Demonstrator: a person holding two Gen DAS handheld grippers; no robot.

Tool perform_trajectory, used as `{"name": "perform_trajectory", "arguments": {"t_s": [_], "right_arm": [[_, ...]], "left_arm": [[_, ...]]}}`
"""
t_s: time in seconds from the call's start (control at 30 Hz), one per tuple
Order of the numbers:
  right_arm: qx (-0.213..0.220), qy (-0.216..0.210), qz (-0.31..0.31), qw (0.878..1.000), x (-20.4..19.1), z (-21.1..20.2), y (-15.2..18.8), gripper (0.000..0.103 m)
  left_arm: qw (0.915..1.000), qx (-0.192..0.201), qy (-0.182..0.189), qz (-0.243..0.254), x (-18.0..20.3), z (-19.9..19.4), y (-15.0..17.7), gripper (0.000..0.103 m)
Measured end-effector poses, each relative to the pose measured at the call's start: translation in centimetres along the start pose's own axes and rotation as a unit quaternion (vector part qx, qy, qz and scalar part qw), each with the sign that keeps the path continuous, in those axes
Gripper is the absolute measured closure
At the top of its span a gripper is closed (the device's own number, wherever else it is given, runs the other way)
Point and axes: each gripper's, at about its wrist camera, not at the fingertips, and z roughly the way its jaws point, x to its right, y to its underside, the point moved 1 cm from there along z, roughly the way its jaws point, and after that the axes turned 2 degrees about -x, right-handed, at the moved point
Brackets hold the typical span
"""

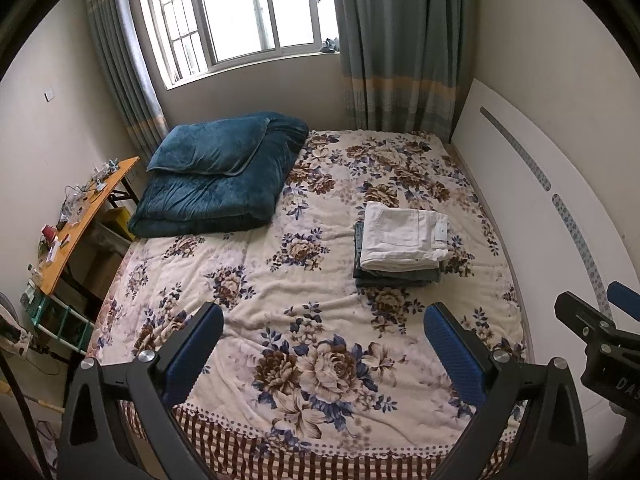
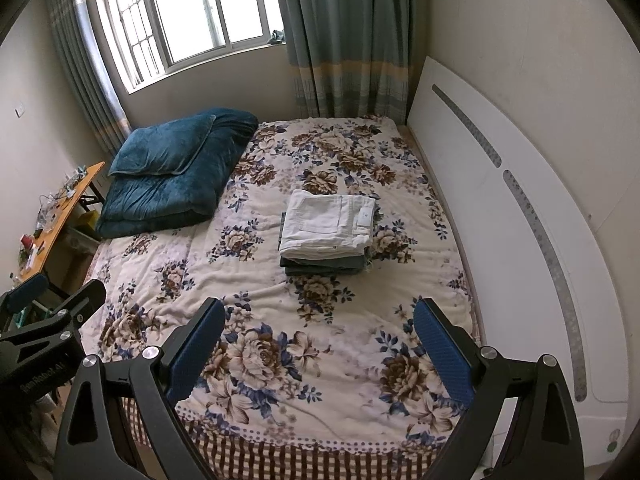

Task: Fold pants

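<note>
A stack of folded pants, with a white pair on top, is seen on the floral blanket, toward the white headboard. The left gripper and the right gripper are held above the near edge of the bed. Both are spread wide and nothing is gripped.

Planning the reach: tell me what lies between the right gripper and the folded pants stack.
Only bare floral blanket separates the right gripper from the folded pants stack, seen in both wrist views.
</note>
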Motion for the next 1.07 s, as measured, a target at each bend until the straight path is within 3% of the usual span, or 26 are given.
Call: {"name": "perform_trajectory", "arguments": {"t_s": [0.4,0.53,1.07], "right_arm": [[0.0,0.001,0.002,1.0,-0.3,-0.4,-0.2,0.005],[-0.006,-0.018,0.006,1.0,-0.6,-0.4,-0.2,0.005],[-0.001,-0.007,0.01,1.0,-0.8,-1.0,0.9,0.005]], "left_arm": [[1.0,0.005,-0.002,0.003,0.2,-0.2,-0.1,0.0],[0.9999,0.012,-0.007,0.008,0.3,-0.3,-0.7,0.0],[0.9998,0.022,-0.003,-0.001,0.1,-0.7,-0.5,0.0]]}}
